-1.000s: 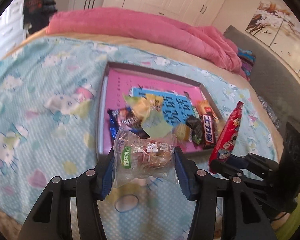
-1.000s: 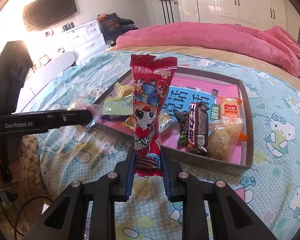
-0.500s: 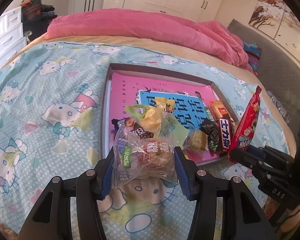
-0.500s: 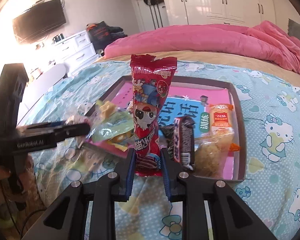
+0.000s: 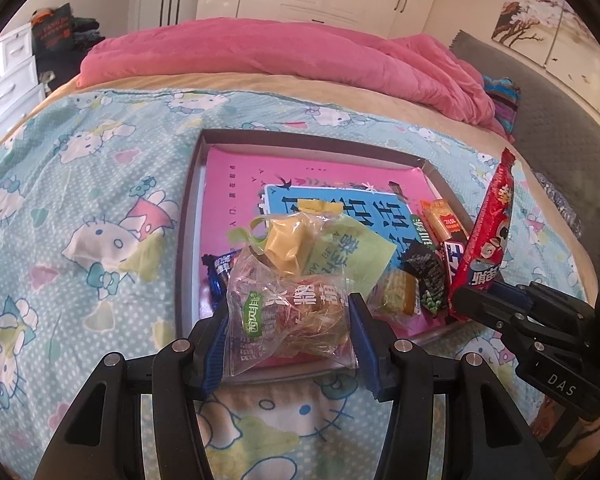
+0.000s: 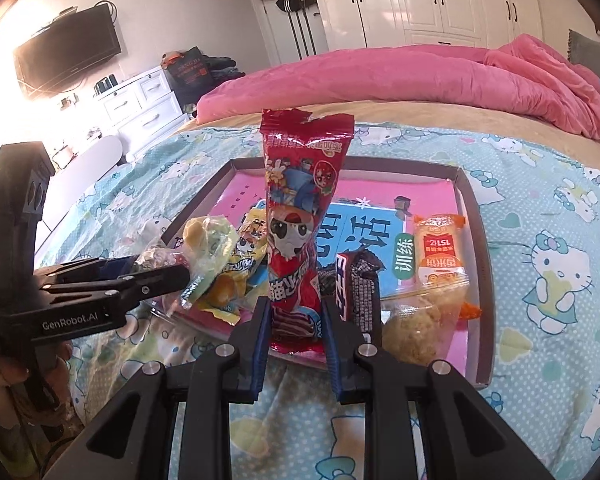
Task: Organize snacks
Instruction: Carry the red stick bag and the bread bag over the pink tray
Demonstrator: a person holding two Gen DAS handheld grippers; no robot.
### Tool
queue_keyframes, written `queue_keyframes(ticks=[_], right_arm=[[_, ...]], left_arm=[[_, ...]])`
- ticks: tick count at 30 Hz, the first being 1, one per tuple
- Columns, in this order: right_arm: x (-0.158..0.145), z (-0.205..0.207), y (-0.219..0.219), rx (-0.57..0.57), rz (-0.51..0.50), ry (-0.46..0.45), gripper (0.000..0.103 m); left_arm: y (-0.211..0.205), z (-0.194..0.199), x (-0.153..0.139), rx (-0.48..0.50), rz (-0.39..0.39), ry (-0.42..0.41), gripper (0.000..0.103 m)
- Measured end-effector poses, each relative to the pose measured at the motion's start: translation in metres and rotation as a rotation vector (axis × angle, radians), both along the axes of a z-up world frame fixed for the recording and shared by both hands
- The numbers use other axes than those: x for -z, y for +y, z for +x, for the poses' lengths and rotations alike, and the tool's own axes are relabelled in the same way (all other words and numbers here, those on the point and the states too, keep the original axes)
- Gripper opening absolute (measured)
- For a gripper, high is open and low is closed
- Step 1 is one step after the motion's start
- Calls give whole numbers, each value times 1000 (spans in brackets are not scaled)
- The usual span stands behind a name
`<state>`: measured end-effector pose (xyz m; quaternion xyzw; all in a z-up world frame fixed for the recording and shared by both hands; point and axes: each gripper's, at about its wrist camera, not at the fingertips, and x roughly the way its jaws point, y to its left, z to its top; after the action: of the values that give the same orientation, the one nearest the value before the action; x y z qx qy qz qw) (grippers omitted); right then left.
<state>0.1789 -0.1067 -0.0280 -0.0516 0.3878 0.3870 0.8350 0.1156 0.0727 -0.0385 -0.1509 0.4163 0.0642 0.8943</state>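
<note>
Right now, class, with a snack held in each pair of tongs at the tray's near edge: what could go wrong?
1. The right tongs grip only the bottom end of the tall red packet; it may tip or swing.
2. The left tongs squeeze a crinkly clear bag, which could slip out.
3. The tray is crowded near its front; dropped snacks might spill onto the bedsheet.

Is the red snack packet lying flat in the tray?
No, the red snack packet stands upright, clamped in the right gripper above the tray.

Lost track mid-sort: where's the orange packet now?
Right wrist view: the orange packet lies inside the tray, right side, just beyond the clear rice-cake bag.
</note>
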Motion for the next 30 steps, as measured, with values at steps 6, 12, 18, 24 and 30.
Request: queue_keyframes(ticks=[6, 12, 18, 24, 30], right_arm=[[2, 5, 7, -1, -6, 0, 25], [10, 5, 9, -3, -26, 7, 25], [13, 5, 9, -2, -26, 15, 25], [19, 5, 11, -7, -40, 32, 25], [20, 1, 12, -18, -47, 33, 26]], left_arm=[[-3, 7, 3, 10, 8, 0, 56], [-4, 8, 3, 24, -7, -2, 56], [-6, 9, 4, 35, -12, 0, 56], [-5, 10, 4, 37, -12, 0, 56], [-5, 10, 5, 38, -12, 1, 56]])
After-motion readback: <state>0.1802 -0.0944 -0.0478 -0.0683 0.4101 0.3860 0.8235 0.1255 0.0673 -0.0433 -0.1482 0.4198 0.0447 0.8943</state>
